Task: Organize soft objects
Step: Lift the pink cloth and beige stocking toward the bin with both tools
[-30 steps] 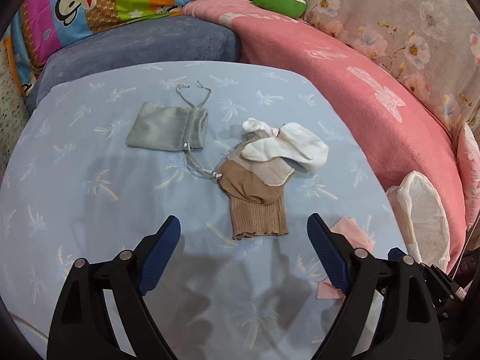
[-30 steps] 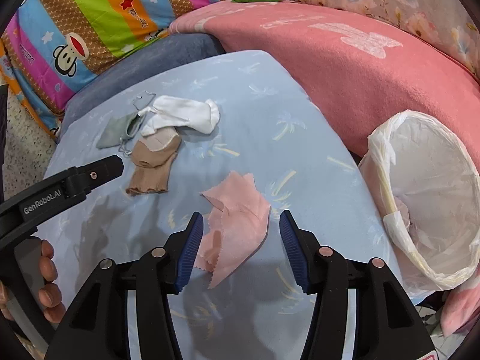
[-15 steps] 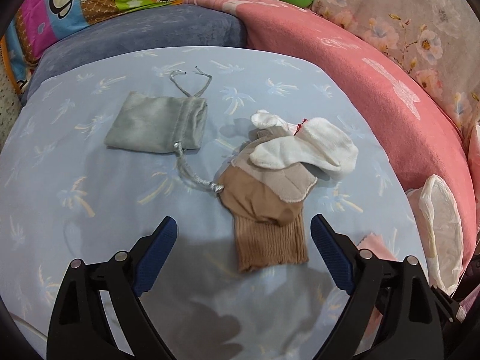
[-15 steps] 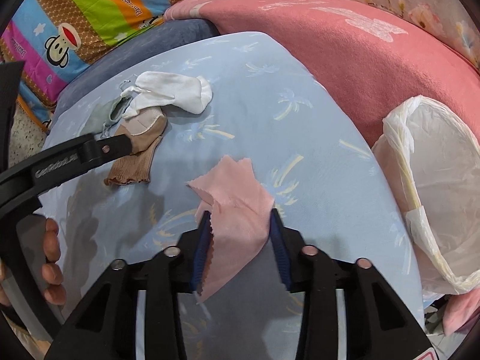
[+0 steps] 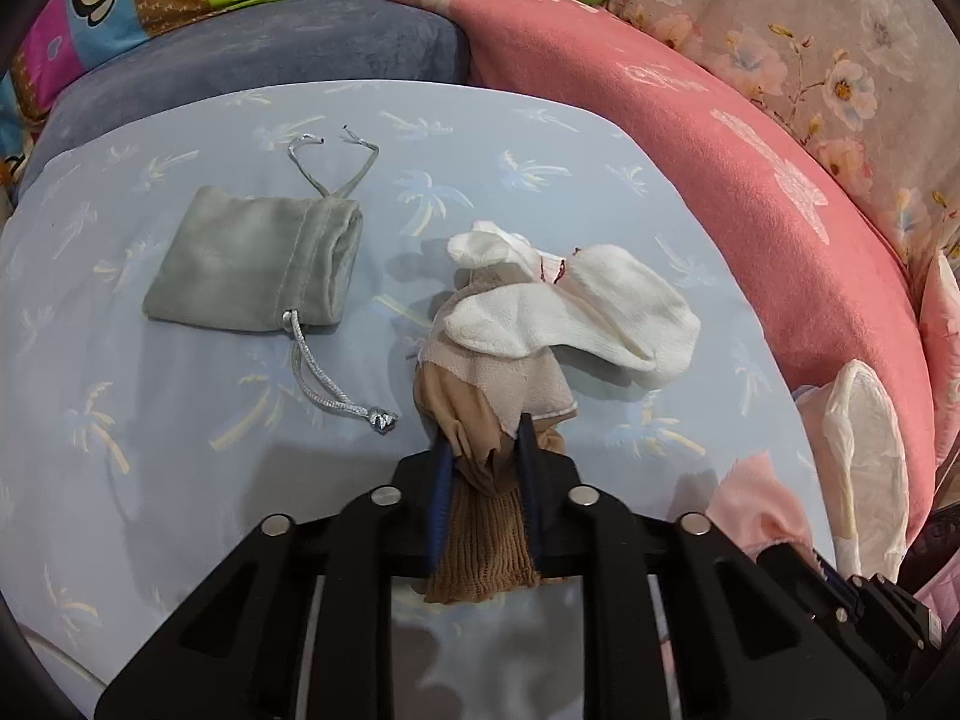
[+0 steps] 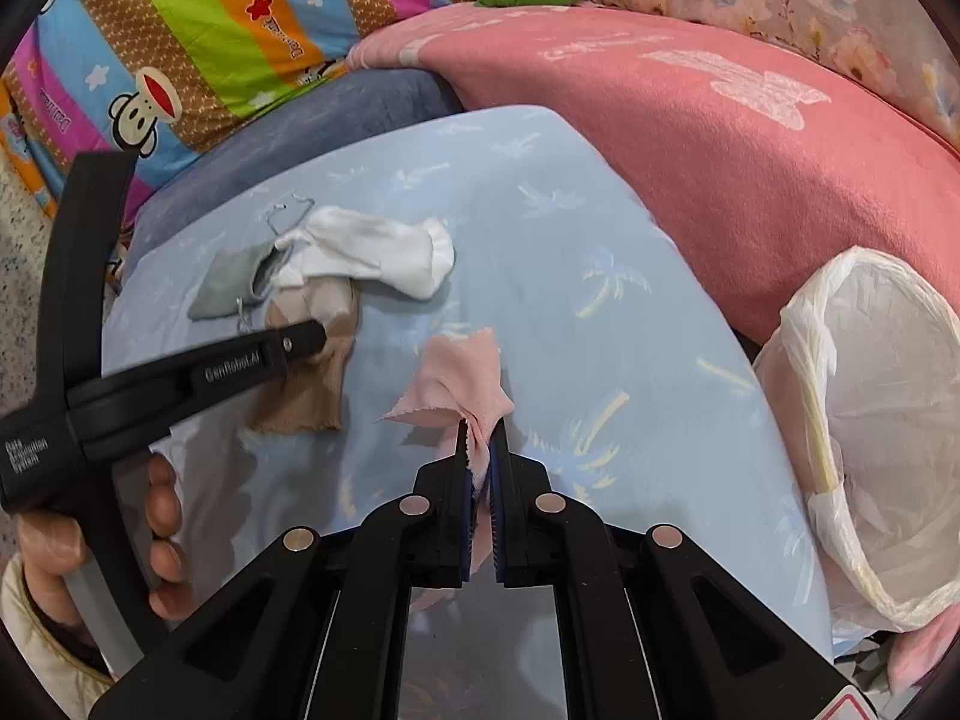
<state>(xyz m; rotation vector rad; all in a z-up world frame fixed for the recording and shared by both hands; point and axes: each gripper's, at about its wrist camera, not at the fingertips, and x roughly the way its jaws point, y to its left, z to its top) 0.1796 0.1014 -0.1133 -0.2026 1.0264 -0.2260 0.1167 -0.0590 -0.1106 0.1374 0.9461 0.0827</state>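
Both tools closed: left tool (image 5: 483,456) pinches brown sock (image 5: 480,420), right tool (image 6: 480,450) pink cloth (image 6: 459,387).

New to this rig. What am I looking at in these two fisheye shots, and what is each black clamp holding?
No robot here: a person carries two handheld grippers, each with a fisheye camera looking along its fingers. In the left wrist view, the left gripper is shut on a brown sock. In the right wrist view, the right gripper is shut on a pink cloth. On the light blue sheet also lie a grey drawstring pouch and a white sock overlapping the brown one. A white-lined bin stands at the right.
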